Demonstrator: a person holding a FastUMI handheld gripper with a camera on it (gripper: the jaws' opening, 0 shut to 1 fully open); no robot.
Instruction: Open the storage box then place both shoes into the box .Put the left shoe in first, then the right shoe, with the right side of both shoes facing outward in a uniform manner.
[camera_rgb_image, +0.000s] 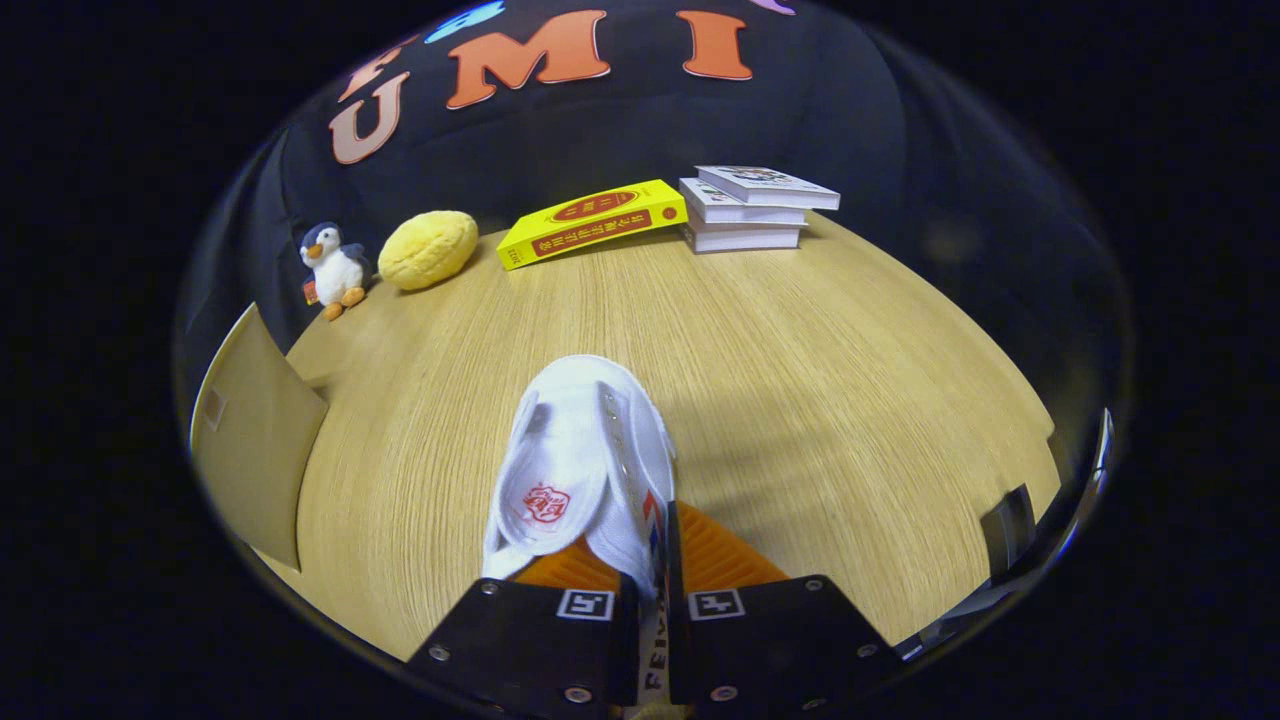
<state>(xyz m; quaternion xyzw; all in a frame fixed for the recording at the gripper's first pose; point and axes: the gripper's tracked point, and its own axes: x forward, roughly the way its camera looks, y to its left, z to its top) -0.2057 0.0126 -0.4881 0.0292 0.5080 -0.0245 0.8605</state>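
The white shoe (580, 470) is pinched by its side wall in the gripper (655, 580), toe pointing ahead above the worktop (800, 380). The step in hand is carrying it; next it must swing toward what seems the box flap (255, 430).

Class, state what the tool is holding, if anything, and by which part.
The tool is shut on the white shoe, pinching its side wall near the heel opening.
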